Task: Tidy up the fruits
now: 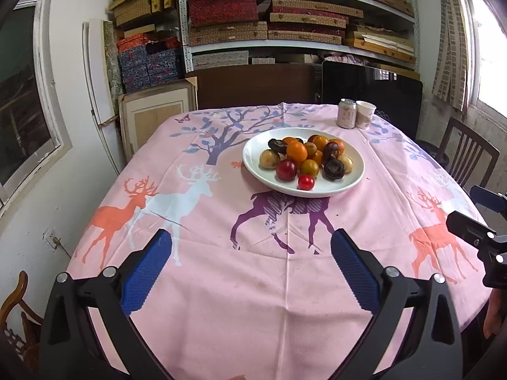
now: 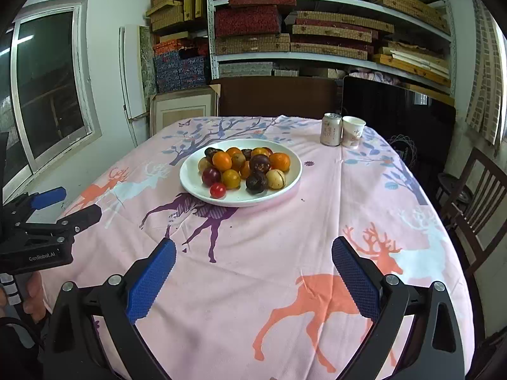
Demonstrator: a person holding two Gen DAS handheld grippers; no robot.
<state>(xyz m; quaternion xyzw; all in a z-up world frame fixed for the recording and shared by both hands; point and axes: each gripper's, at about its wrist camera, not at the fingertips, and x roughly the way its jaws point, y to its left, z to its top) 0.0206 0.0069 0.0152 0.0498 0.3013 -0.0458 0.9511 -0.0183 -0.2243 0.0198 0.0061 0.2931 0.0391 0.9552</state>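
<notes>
Both grippers hang over the near edge of the table, well short of the plate (image 1: pixel 317 190). The left gripper (image 1: pixel 250 269) has its blue pads spread wide with nothing between them; the right gripper (image 2: pixel 253 272) is spread just as wide and just as bare.

All the fruit (image 2: pixel 244 169) sits heaped together on that white plate, mid-table: oranges, dark ones, pale ones, a small red one at the near rim. No piece shows on the cloth (image 2: pixel 285 253). A can (image 2: pixel 331 129) and cup (image 2: pixel 353 131) stand far right, touching.

That fits fruit already gathered, or a mixed pile waiting to be sorted; one look can't say which.

If a piece is taken, the red one at the near rim looks easiest: come in low, pads either side, close gently, since round fruit rolls and neighbours crowd it.
</notes>
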